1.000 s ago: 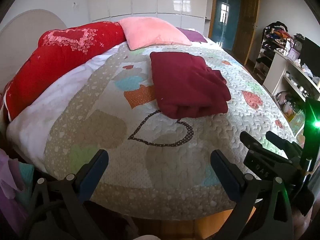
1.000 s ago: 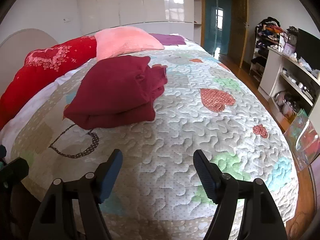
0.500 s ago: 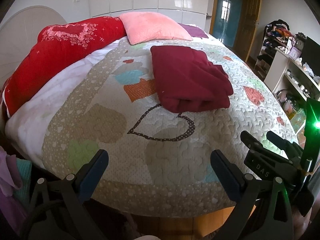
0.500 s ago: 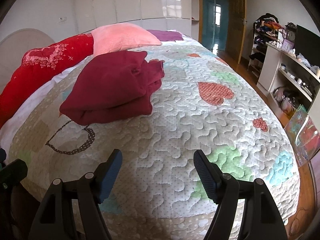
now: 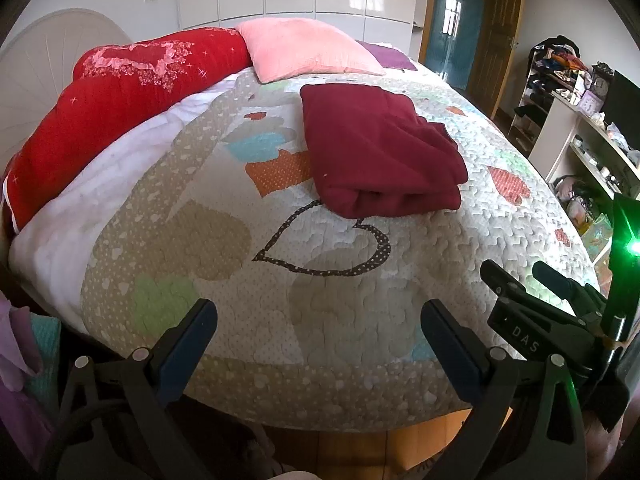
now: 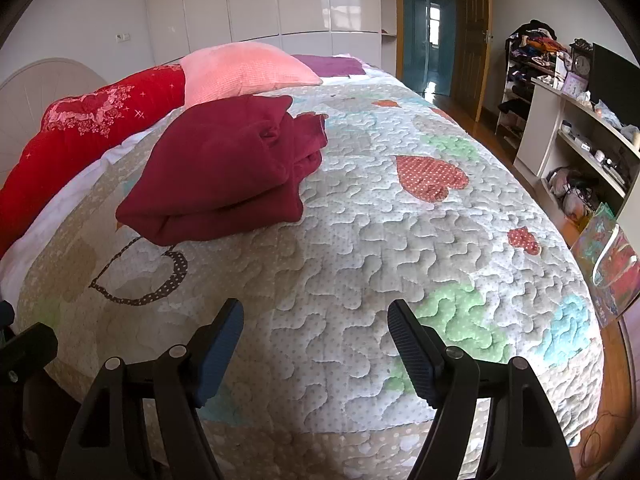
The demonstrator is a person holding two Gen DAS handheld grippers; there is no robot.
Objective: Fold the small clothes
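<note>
sweater [image 5: 380, 148]: dark maroon, soft knit with a fleecy look, folded into a thick rectangular bundle. Lies flat on the quilt in the middle of the bed, well ahead of both my claws. Rounded fold edge faces me, layers stacked and visible at that end. In the right view [image 6: 224, 168] the far right side is lumpy, with a cuff or hem bunched up there.
left claw [image 5: 318, 322]: released, jaws spread wide, nothing between them. Blue ribbed pads [image 5: 188, 344] on black plastic arms. Hangs over the near edge of the bed, apart from the sweater.
right claw [image 6: 314, 326]: released too, jaws wide, nothing gripped. Same blue ribbed pads [image 6: 408, 352]. Over the near end of the quilt, sweater off to my front left. From the left view its black body shows at my right [image 5: 536, 320], green light glowing beside it.
quilt [image 6: 400, 248]: stitched cotton look, wavy puzzle-like quilting, fine dots, patchwork hearts in red, green, blue and tan. A dark dotted heart outline [image 5: 328, 244] sits just in front of the sweater, its top partly under the fold edge.
pillows: long red bolster [image 5: 132, 92] with pink floral trim along the left; pink waffle-textured cushion [image 5: 308, 48] behind the sweater, not touching it as far as I can tell.
room: glossy white wardrobe [image 6: 280, 0] at the back, cluttered white shelves [image 6: 580, 136] to the right.
</note>
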